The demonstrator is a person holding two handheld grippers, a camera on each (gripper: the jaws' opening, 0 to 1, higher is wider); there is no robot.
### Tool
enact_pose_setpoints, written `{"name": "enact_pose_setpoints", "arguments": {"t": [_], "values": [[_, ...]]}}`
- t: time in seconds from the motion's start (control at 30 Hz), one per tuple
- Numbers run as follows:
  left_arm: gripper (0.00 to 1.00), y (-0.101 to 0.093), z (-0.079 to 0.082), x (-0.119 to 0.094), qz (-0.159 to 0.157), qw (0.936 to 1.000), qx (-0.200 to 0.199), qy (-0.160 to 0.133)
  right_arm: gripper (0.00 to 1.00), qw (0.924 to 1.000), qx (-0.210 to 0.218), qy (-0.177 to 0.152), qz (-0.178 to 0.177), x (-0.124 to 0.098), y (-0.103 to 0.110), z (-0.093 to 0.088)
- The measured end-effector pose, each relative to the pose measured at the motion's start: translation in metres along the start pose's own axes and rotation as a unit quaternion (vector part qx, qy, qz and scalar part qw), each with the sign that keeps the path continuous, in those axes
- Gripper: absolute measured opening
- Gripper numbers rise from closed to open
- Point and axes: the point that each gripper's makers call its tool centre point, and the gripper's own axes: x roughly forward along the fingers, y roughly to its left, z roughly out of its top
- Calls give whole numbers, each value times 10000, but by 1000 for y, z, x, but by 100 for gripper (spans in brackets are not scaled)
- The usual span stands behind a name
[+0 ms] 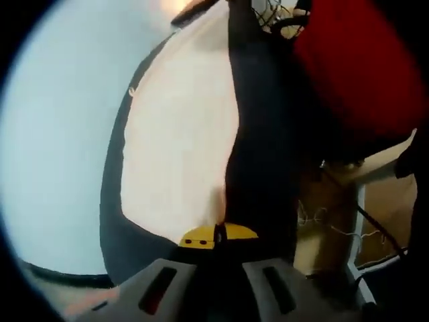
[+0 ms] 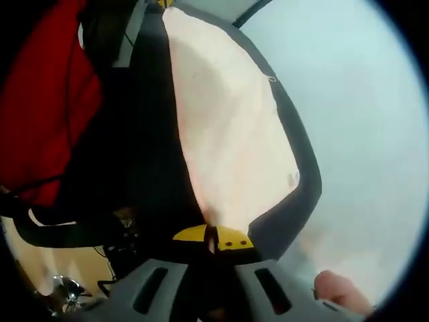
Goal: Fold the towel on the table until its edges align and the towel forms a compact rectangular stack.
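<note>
A pale cream towel (image 1: 177,134) stretches away from my left gripper (image 1: 218,236), whose yellow-tipped jaws are shut on its near edge. In the right gripper view the same towel (image 2: 228,134) runs up from my right gripper (image 2: 211,239), also shut on a near edge or corner. The cloth looks pulled taut between the two grippers. A small loop tag (image 2: 271,78) sits on one side edge. A dark band (image 1: 110,201) frames the towel on both sides; I cannot tell whether it is shadow or a dark surface.
A pale, whitish surface (image 1: 60,134) lies beyond the towel, also seen as the pale surface (image 2: 362,147). A person's red garment (image 1: 362,67) hangs close by, with a cardboard box and cables (image 1: 335,221) below it. A hand (image 2: 338,292) shows beside the right gripper.
</note>
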Motion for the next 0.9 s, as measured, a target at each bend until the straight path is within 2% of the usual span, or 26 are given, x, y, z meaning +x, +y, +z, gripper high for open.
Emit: {"name": "enact_pose_setpoints", "arguments": {"t": [0.1, 0.23, 0.3, 0.37, 0.4, 0.43, 0.5, 0.6, 0.63, 0.7, 0.73, 0.77, 0.8, 0.83, 0.9], "values": [[0, 14, -6, -17, 134, 9995, -212, -188, 0, 9999, 149, -56, -12, -6, -3, 0], [0, 16, -5, -32, 187, 9982, -355, -448, 0, 9995, 126, -294, 58, -13, 2, 11], [0, 12, -9, -38, 138, 9971, -517, -536, 0, 9987, 59, -369, 338, -14, 15, 16], [0, 7, -7, -44, 107, 9942, -710, -802, 0, 9985, 64, -367, 390, -14, 18, 16], [0, 9, -11, -48, 218, 9927, -799, -875, 0, 9980, 120, -372, 495, -15, 22, 15], [0, 7, -17, -51, 217, 9903, -1027, -906, 0, 9968, 229, -401, 646, -15, 28, 14], [0, 0, -19, -50, 145, 9887, -1112, -997, 0, 9947, 284, -444, 886, -17, 37, 14], [0, -15, -19, -46, -39, 9838, -1351, -1175, 0, 9956, 166, -562, 737, -17, 31, 17], [0, -19, -21, -39, -57, 9854, -1309, -1088, 0, 9953, 254, -379, 854, -10, 36, 11], [1, -19, -28, -25, 15, 9878, -1320, -826, 6, 9967, 242, -184, 758, 3, 37, 5], [7, -24, -31, -21, -163, 9845, -1577, -745, 12, 9954, 524, 2, 796, 4, 39, 0], [16, -24, -32, -19, -239, 9828, -1672, -751, 17, 9927, 783, 106, 913, 3, 39, -3], [28, -16, -34, -20, -160, 9841, -1589, -773, 18, 9923, 914, 39, 830, -1, 32, -2], [33, -4, -36, -24, -15, 9835, -1603, -834, 17, 9936, 832, -82, 761, -7, 23, 1], [31, 29, -42, -36, 271, 9793, -1739, -998, 17, 9931, 739, -484, 775, -21, 7, 14]]}}
